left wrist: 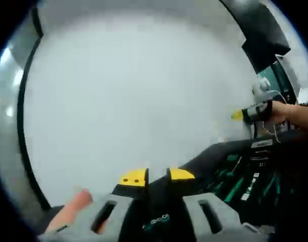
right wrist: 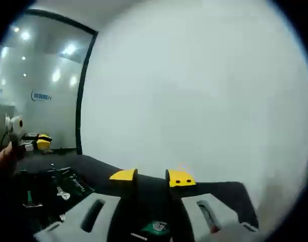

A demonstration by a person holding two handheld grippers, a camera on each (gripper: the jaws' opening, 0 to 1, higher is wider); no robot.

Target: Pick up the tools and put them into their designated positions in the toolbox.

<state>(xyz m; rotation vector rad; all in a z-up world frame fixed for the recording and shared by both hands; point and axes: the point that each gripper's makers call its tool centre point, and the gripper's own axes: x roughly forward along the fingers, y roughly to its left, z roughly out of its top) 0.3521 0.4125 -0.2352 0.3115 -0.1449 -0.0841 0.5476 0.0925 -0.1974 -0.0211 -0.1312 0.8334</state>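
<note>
Yellow-tipped grey jaws of the left gripper (left wrist: pixel 158 176) sit released with nothing between them, a person's fingertip (left wrist: pixel 75 206) beside the base. Right gripper (right wrist: pixel 152 177) looks the same: spread, holding nothing. Toolbox (left wrist: pixel 244 176) lies open on a dark table (right wrist: pixel 108 169), black lining, green-handled tools (left wrist: pixel 237 189) in slots; labels too blurry to read. Big white wall (left wrist: pixel 143 91) behind.

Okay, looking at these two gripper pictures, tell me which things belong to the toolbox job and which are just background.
Belongs to the job:
- left gripper, jaws apart, nothing between them
- right gripper, jaws apart, nothing between them
- toolbox with green-handled tools, blurred
- black table it sits on

Just background:
- white wall
- black vertical strip
- ceiling lights
</note>
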